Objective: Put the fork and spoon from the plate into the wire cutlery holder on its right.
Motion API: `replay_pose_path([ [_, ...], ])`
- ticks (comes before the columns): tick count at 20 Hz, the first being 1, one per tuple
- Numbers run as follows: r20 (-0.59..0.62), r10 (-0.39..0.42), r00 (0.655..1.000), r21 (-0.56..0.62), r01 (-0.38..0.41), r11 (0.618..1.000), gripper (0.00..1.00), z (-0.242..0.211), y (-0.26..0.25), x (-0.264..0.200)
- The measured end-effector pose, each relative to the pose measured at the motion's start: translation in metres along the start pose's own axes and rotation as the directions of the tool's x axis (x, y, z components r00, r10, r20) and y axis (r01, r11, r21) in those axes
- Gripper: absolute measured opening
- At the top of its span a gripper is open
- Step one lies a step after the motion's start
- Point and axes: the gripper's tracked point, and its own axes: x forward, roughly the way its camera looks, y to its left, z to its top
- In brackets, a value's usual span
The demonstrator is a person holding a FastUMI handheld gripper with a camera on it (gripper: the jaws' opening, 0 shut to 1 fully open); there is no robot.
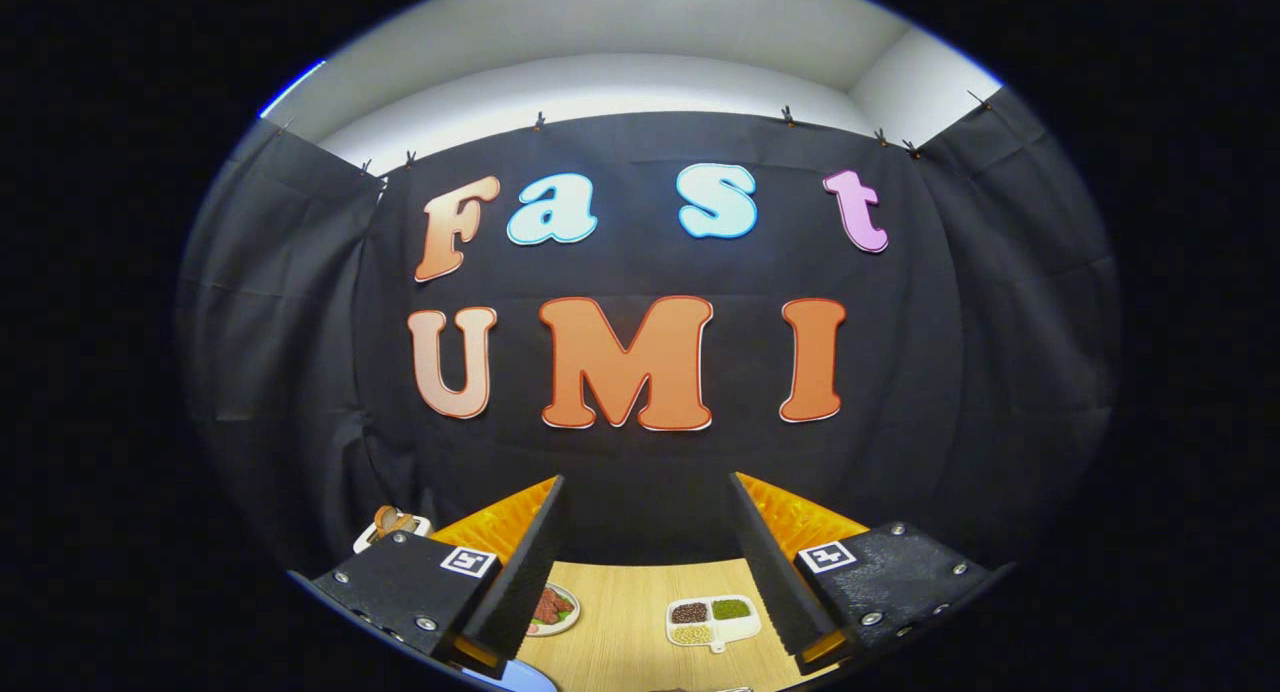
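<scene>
Fingers [648, 562]: spread wide apart, released, nothing between them; they rise from the lower left and lower right of the frame toward the centre.
Desk [620, 612]: light wood surface, seen in the gap between the fingers at bottom centre.
Divided tray [712, 620]: white, three compartments of dark, green and pale grains; lies on the desk just inside the right finger.
Small plate [552, 610]: holds reddish slices; partly hidden behind the left finger.
White dish [392, 525]: brown food on it; beyond the left finger, lower left.
Blue rim [515, 676]: a curved edge at the very bottom; cannot tell whether it is the task's plate.
Fork, spoon, wire holder: cannot be made out.
</scene>
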Motion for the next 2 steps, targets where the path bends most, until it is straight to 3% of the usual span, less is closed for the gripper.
replay_pose_path([
  [2,0.014,0.023,1.000,-0.010,-0.023,1.000,0.94,0.0025,0.0114,-0.0027],
])
